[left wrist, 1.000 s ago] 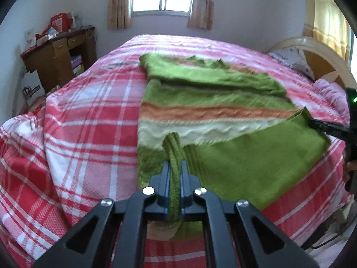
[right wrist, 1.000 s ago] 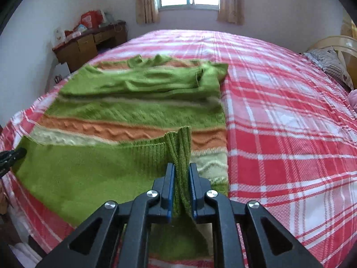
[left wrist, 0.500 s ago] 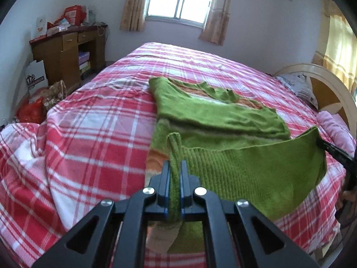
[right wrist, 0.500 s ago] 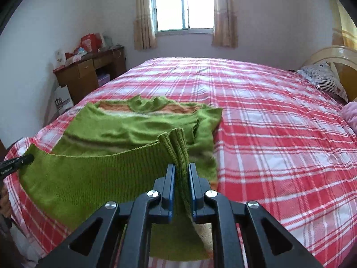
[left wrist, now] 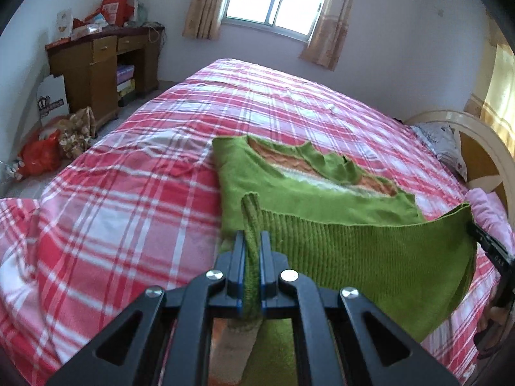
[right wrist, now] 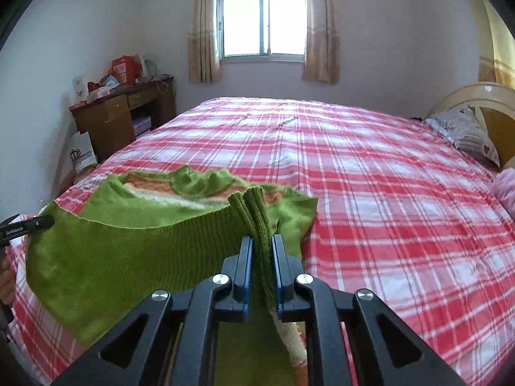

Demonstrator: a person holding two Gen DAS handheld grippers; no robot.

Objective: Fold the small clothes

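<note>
I've lifted the sweater's hem (left wrist: 370,251) toward twelve o'clock; it now hides the orange and white stripes.

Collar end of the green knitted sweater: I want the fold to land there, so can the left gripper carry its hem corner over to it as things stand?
Probably yes: left gripper is shut on the green knitted sweater, and only bare sweater lies between.

A home bedroom: a big bed (right wrist: 370,173) under a red plaid cover, curtained window (right wrist: 264,22), cluttered wooden desk (left wrist: 99,61) in the corner, pillow (right wrist: 463,132) by the headboard (right wrist: 476,96).
</note>
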